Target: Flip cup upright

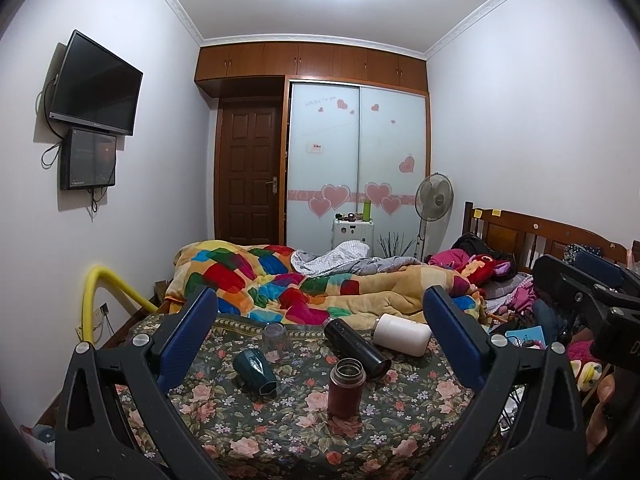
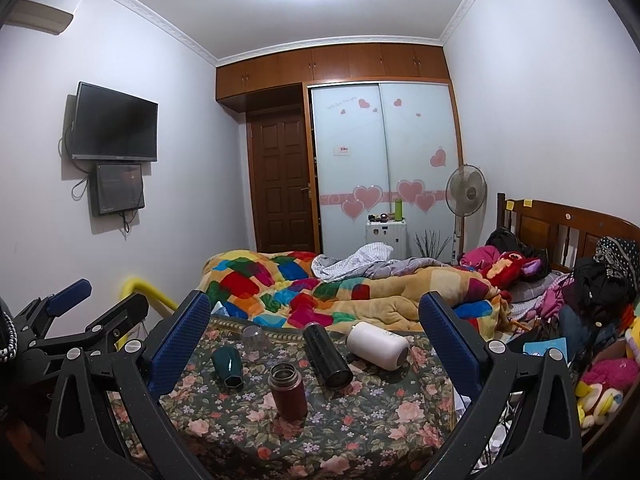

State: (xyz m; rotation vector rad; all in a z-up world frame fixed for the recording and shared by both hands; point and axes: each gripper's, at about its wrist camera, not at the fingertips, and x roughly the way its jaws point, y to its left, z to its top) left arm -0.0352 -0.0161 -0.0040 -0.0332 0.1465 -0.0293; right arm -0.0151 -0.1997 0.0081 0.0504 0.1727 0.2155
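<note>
On a floral cloth lie several drinking vessels. A dark red flask stands upright with its mouth open. A black flask and a white cup lie on their sides. A dark green cup lies tipped over. A clear glass stands upside down. My left gripper is open and empty, back from the vessels. My right gripper is open and empty too, and shows at the right edge of the left wrist view.
A colourful blanket is heaped behind the cloth on the bed. Toys and clothes pile up on the right by the wooden headboard. A yellow tube stands at the left. A fan and wardrobe are at the back.
</note>
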